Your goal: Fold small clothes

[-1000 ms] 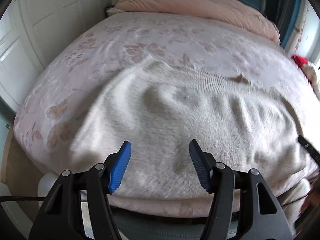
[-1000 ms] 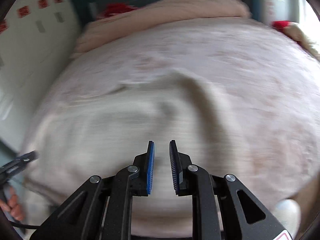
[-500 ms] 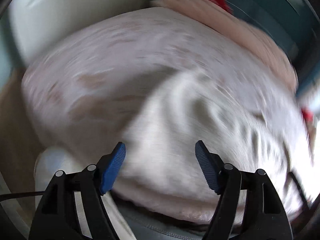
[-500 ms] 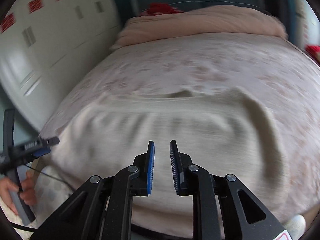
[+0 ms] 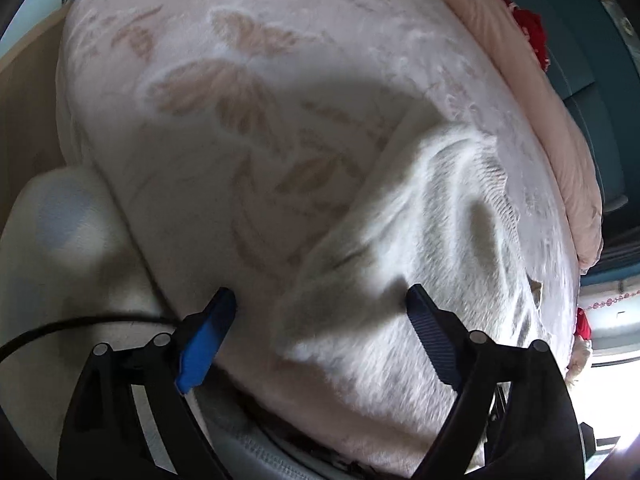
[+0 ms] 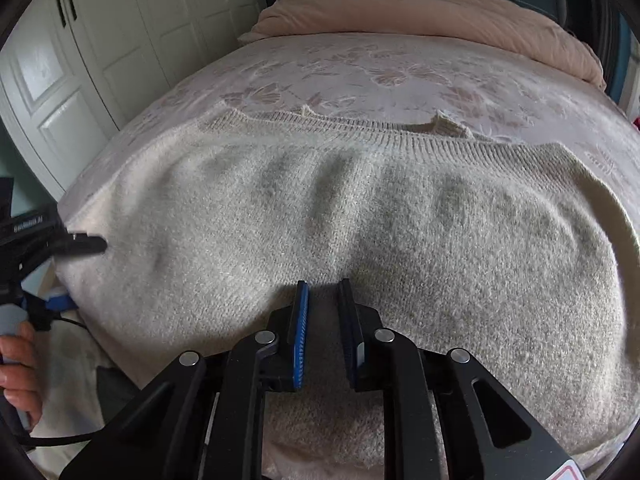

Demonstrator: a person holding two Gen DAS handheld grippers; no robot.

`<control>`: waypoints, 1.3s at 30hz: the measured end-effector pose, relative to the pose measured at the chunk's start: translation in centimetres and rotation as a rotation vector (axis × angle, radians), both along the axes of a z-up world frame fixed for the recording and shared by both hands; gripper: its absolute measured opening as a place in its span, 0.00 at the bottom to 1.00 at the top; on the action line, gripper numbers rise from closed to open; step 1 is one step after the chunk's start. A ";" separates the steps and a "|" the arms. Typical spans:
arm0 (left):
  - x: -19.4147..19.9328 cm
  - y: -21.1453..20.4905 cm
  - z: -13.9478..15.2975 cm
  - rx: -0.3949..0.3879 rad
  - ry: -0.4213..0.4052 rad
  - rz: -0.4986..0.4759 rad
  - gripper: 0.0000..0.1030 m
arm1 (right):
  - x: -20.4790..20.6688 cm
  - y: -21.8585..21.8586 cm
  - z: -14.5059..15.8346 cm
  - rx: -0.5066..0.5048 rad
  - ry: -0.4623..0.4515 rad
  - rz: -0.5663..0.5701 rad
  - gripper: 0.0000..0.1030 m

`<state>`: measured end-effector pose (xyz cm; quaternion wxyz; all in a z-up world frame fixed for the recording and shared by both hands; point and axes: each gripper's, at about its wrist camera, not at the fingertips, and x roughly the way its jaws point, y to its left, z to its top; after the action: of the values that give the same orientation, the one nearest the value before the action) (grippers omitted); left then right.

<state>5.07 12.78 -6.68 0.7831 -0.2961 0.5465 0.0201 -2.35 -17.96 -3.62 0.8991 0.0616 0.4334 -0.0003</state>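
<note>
A cream knitted sweater [image 6: 360, 216] lies spread flat on the bed, ribbed hem toward the far side; it also shows in the left wrist view [image 5: 432, 248]. My left gripper [image 5: 320, 332] is open and empty, its jaws wide apart either side of the sweater's near left corner. In the right wrist view the left gripper [image 6: 76, 244] sits at the sweater's left edge. My right gripper [image 6: 324, 312] hovers over the sweater's near middle with its jaws narrowly apart and nothing between them.
The bed has a pale pink floral cover [image 6: 380, 68] and a rolled peach duvet [image 6: 420, 16] at the head. White wardrobe doors [image 6: 80, 60] stand to the left. A white cushioned object [image 5: 68, 248] sits beside the bed's near corner.
My left gripper has swung left to the sweater's near left corner, still open. My right gripper has come closer over the sweater's middle, its gap unchanged.
</note>
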 end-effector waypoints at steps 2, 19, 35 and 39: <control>0.3 -0.4 0.5 -0.011 -0.025 -0.028 0.59 | -0.2 0.2 -0.2 -0.010 -0.015 0.000 0.16; -4.4 -19.8 19.6 -0.038 -0.476 -0.600 0.22 | -4.4 -2.3 1.6 0.107 -0.175 -0.011 0.16; -11.1 -25.4 11.2 0.181 -0.384 -0.794 0.78 | -16.9 -17.0 6.6 0.260 -0.105 -0.294 0.57; -11.5 -22.8 10.8 0.301 -0.407 -0.812 0.79 | -13.8 -17.2 9.4 0.360 -0.159 -0.238 0.71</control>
<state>-6.43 -10.00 4.14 0.8528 0.0600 0.4448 -0.2671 -16.13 -35.17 5.77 0.8986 0.2717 0.3438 -0.0240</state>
